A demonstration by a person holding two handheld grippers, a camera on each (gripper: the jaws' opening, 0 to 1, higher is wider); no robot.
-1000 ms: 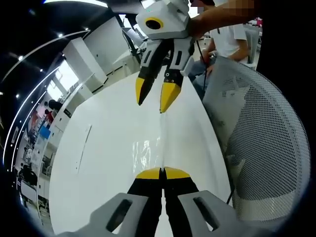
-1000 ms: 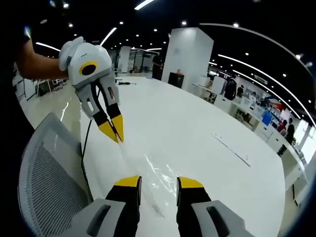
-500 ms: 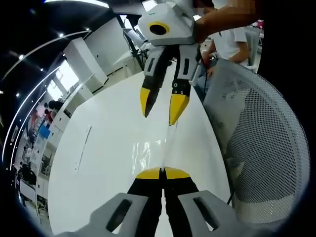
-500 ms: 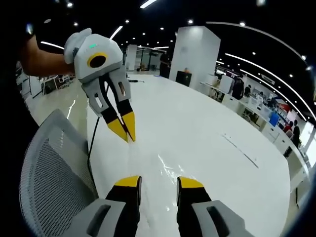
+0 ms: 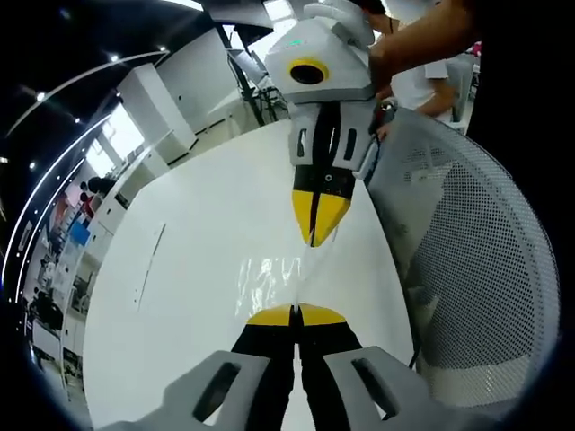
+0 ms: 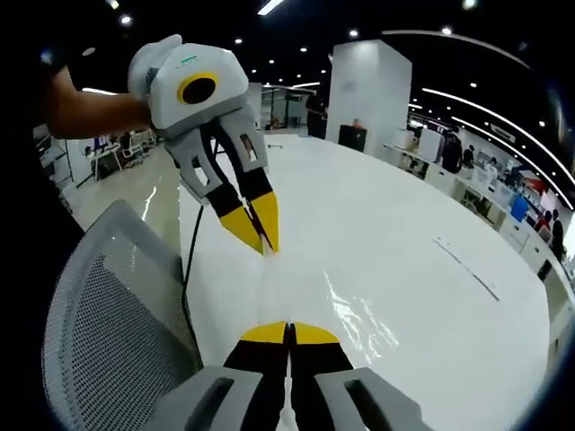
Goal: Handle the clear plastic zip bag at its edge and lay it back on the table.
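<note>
No readable labels. Your left gripper (image 5: pixel 296 313) and right gripper (image 6: pixel 289 331) are both clamped on opposite edges of the zip bag (image 5: pixel 269 274), stretched between them over the table (image 5: pixel 180 269).

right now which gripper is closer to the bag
Neither, both touch it. The left gripper is shut on the bag at one end of its near edge, and the right gripper is shut on the other end.

Premises: large open-plan office hall. Long white surface (image 6: pixel 395 269) with grey mesh office chair (image 6: pixel 108 314) at 8 o'clock; rows of desks (image 6: pixel 503 193) at 2 o'clock; white square column (image 6: pixel 370 94) at 12; recessed ceiling lights (image 6: pixel 278 7).
</note>
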